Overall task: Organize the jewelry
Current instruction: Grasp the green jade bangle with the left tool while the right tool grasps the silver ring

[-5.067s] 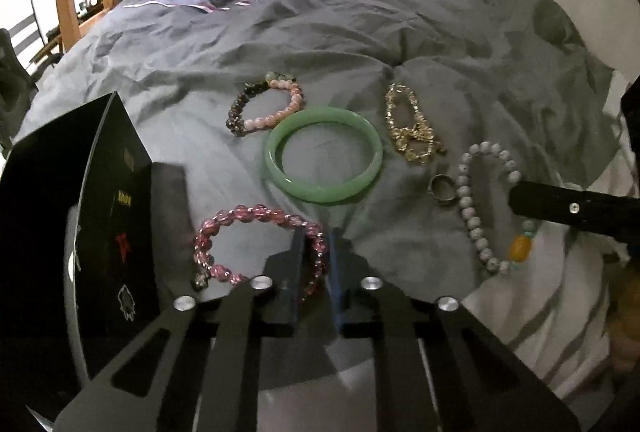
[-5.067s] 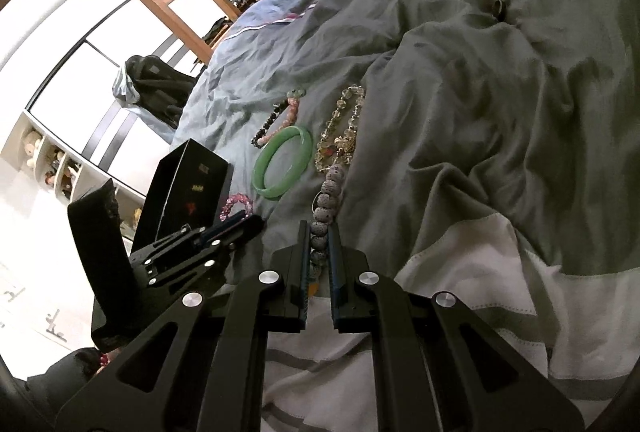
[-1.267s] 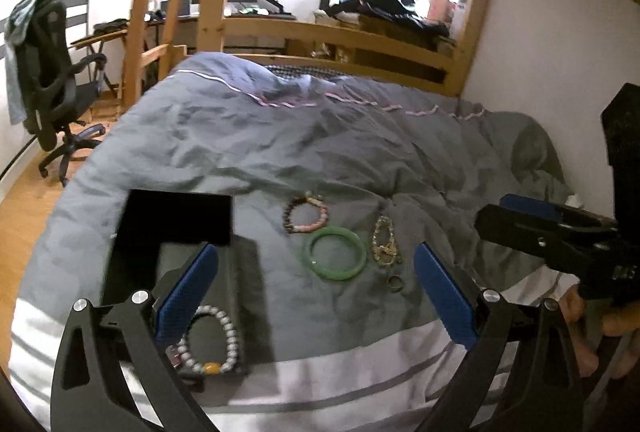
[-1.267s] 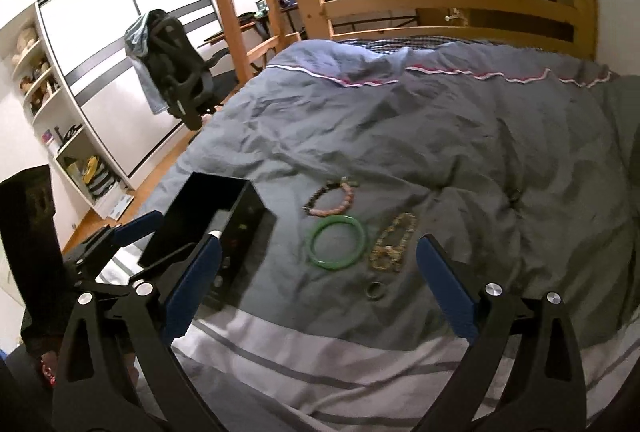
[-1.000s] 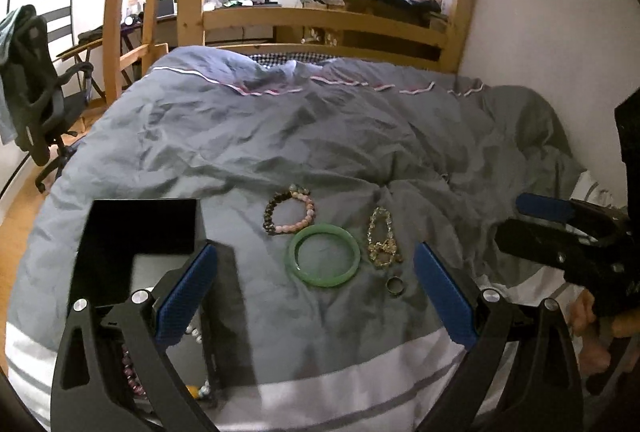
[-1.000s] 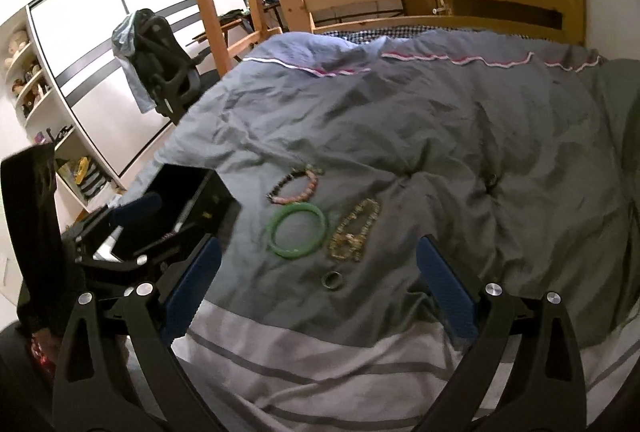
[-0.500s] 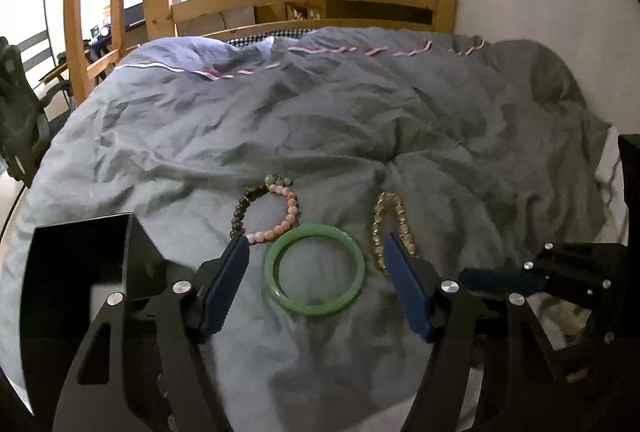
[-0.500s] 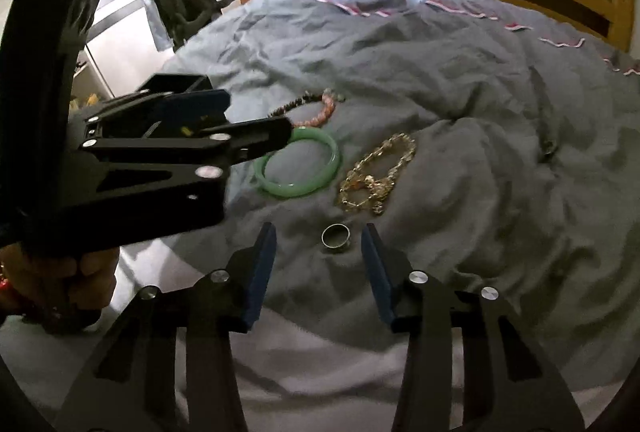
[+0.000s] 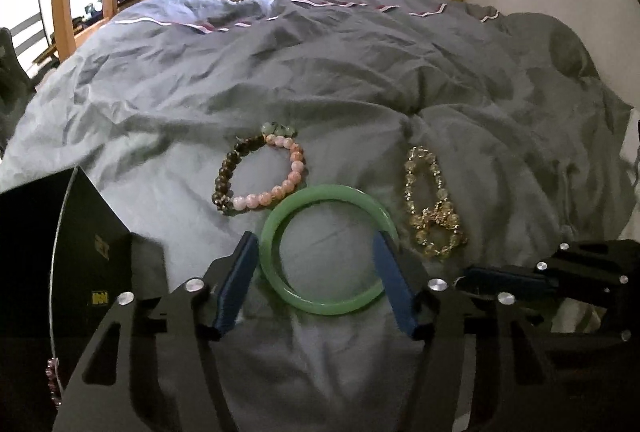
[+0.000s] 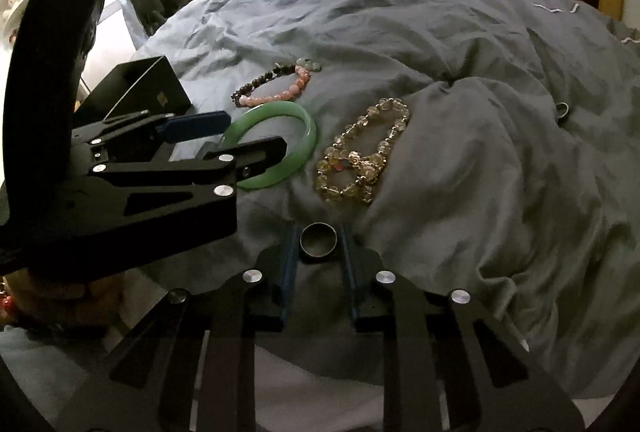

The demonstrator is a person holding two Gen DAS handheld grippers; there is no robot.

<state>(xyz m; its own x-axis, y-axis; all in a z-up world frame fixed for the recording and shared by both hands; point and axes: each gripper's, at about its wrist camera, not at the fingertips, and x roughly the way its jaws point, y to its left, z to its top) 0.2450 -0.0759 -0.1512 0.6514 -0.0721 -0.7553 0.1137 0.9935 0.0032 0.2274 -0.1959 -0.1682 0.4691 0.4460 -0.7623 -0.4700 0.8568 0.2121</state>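
While both grippers' jaws stand apart, left gripper straddling the green bangle and right gripper framing the ring on the duvet, each should probably close squarely to avoid snagging cloth.

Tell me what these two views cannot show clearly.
- Box inside: left view, dark, cut by the edge.
- Bangle near rim: right view, left tool covers it.
- Small item in a duvet fold: right view, too small to identify.
- Ring contact with right tool: unclear.
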